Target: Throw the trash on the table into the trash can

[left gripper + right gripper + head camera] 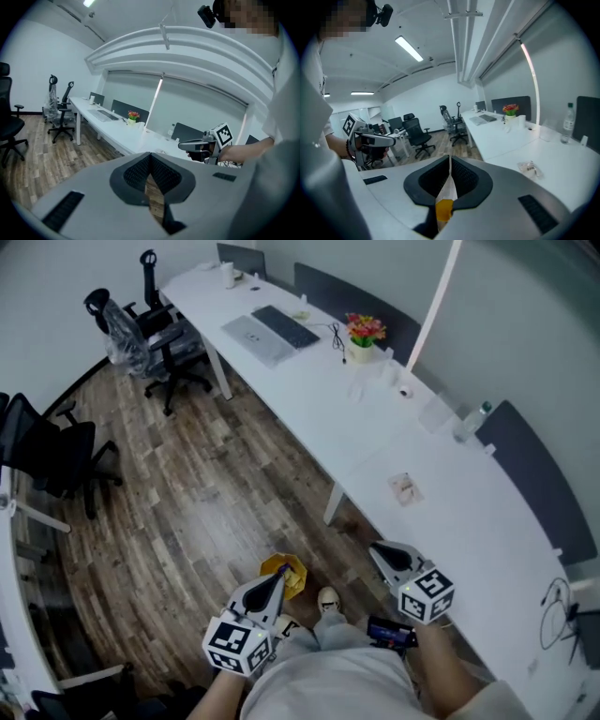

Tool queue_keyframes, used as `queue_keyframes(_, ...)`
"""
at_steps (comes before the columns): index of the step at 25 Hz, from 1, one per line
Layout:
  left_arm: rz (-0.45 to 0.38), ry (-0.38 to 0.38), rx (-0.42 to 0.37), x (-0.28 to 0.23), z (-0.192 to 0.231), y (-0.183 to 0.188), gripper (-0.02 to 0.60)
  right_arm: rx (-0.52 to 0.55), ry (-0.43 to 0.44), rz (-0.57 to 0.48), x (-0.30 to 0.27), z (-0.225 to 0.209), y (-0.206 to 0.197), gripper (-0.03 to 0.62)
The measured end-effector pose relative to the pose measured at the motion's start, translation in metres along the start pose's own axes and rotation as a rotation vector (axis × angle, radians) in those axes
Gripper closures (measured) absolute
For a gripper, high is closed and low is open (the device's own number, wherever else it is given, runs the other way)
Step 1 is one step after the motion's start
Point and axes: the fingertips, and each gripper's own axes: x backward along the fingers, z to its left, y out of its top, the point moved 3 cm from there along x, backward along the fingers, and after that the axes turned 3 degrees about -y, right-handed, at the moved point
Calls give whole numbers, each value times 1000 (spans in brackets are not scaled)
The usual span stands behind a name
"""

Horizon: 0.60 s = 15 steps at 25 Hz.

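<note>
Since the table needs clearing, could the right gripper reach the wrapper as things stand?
Probably yes: the wrapper lies alone on the table near the right gripper, nothing between; its jaws are shut.

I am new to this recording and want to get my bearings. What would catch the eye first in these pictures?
The long white table runs diagonally across the head view, with bright red flowers towards its far end and a clear crumpled wrapper lying alone nearer the person. At the bottom, on the wooden floor, a yellow trash can shows just beside the left tool.
</note>
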Motion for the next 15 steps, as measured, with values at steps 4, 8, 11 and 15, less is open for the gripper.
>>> queue_keyframes(4,26,-88,-32,-36,-21,6,580,-43,-133,-9,37,-43,-15,554)
queue_keyframes(8,43,-165,-65,-75,-45,11,580,-66,-220,-9,68,-78,-26,554)
queue_keyframes(11,60,-201,-73,-101,-61,16,580,-84,-261,-8,81,-102,-32,554)
queue_keyframes(15,72,-214,-75,-127,-70,19,580,-84,-289,10,80,-130,-37,554)
